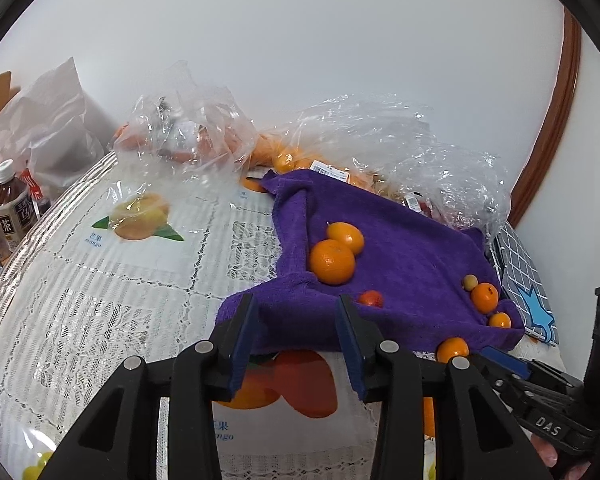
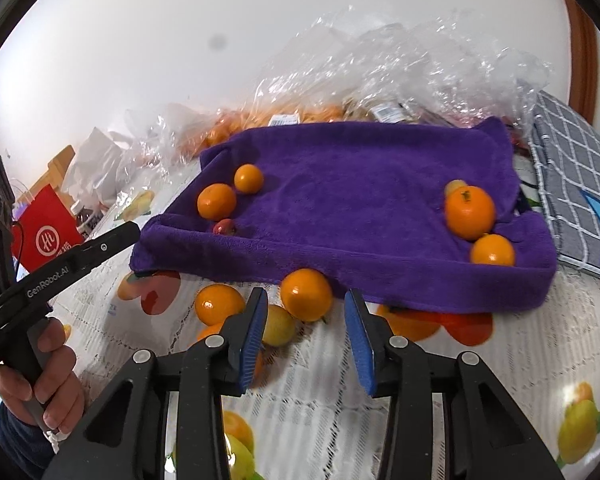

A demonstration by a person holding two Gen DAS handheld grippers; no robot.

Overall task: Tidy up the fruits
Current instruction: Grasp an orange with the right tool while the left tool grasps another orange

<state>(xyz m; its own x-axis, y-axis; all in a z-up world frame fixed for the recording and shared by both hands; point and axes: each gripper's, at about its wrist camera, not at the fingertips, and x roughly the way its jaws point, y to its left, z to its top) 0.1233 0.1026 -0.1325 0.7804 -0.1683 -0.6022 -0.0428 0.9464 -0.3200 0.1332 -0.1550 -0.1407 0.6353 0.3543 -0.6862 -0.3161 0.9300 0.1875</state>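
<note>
1. The right gripper (image 2: 305, 334) is spread wide and empty, low over the table (image 2: 480, 380).
2. An orange (image 2: 306, 294) sits just ahead of it, against the purple towel (image 2: 352, 200).
3. The left gripper (image 1: 296, 336), also spread, is at the towel's near edge.
4. More oranges (image 1: 332, 261) lie on the towel.
5. Plastic bags (image 1: 380, 128) sit behind.

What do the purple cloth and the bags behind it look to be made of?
Purple cloth: likely microfibre or terry, judging by its matte, fuzzy pile and soft rolled edges. Bags: thin clear plastic film, crinkled and glossy, with fruit visible through it.
</note>
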